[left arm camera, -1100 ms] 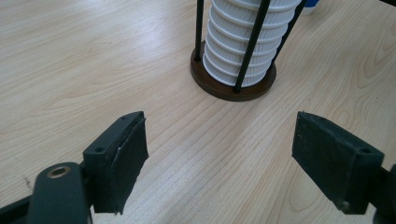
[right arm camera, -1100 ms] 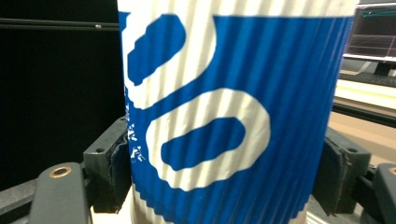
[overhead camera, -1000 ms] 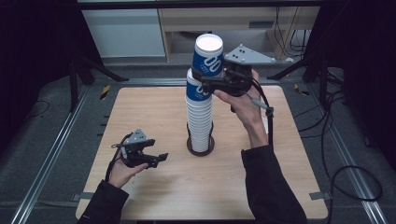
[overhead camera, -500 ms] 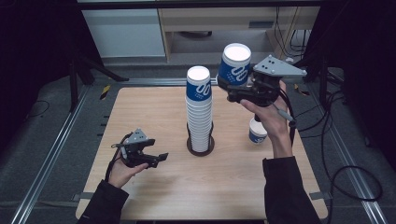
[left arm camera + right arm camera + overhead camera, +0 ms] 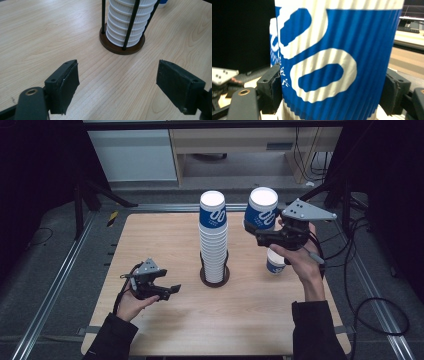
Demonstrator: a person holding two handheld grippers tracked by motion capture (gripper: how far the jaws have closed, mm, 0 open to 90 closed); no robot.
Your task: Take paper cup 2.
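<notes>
A tall stack of blue-and-white paper cups (image 5: 213, 240) stands in a wire holder with a round brown base (image 5: 215, 279) at mid-table. To its right and above the table, my right gripper (image 5: 258, 227) is shut on a single blue-and-white cup (image 5: 261, 209), white closed end up. In the right gripper view the pads press both sides of this cup (image 5: 332, 62). My left gripper (image 5: 169, 290) rests low at the left front, open and holding nothing. In the left gripper view its jaws (image 5: 117, 82) stand wide apart, facing the stack (image 5: 130, 22).
Another blue-and-white cup (image 5: 275, 261) stands on the table below my right hand. The wooden table (image 5: 165, 235) is ringed by metal rails, with dark floor and cables beyond. White cabinets line the far side.
The right gripper has carried its cup off the top of the stack, rightward and a little down. The cup on the table has come into sight. The left gripper has stayed put.
</notes>
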